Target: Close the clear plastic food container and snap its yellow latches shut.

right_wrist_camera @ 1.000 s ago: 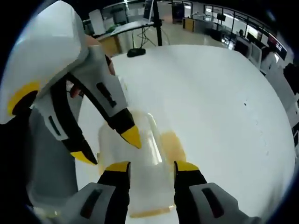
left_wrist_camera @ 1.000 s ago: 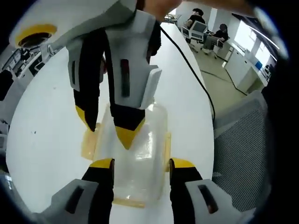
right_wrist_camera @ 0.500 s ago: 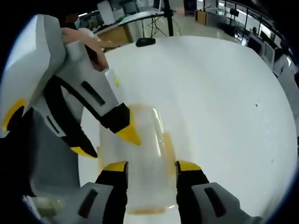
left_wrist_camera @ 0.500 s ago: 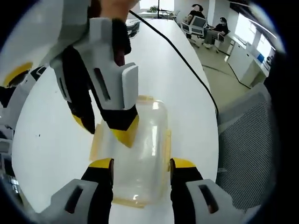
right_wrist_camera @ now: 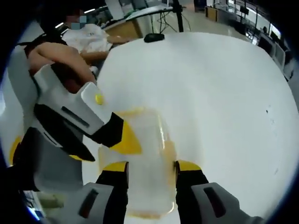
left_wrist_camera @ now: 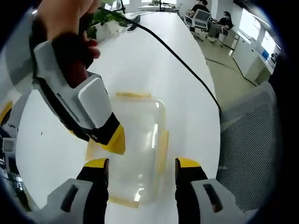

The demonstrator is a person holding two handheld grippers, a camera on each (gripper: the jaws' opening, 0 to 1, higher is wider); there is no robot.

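Jaws spread on the left gripper (left_wrist_camera: 141,169), yellow tips rising either side of the near part of the clear plastic food container (left_wrist_camera: 138,149), nothing pinched between them. Jaws likewise spread on the right gripper (right_wrist_camera: 147,169), straddling the near end of the same container (right_wrist_camera: 145,158) without a visible grip.

Left gripper view, left to right: at far left, a hand (left_wrist_camera: 65,18) wrapped round the right gripper's body, that gripper slanting down with one yellow tip (left_wrist_camera: 115,140) at the container's left edge; whether touching, cannot tell. At centre, lid lying on the container on the white table (left_wrist_camera: 187,93), with yellow latches (left_wrist_camera: 162,150) along its long sides and both ends. A black cable (left_wrist_camera: 182,60) running across the table toward the upper left. At right, a grey mesh chair (left_wrist_camera: 247,140) beside the table edge.

Right gripper view, left to right: at left, a hand (right_wrist_camera: 60,56) on the left gripper, coming in with a yellow tip (right_wrist_camera: 126,140) over the container's left side. At centre, container with a yellow latch (right_wrist_camera: 169,148) on its right side. Bare white table (right_wrist_camera: 224,102) to the right.
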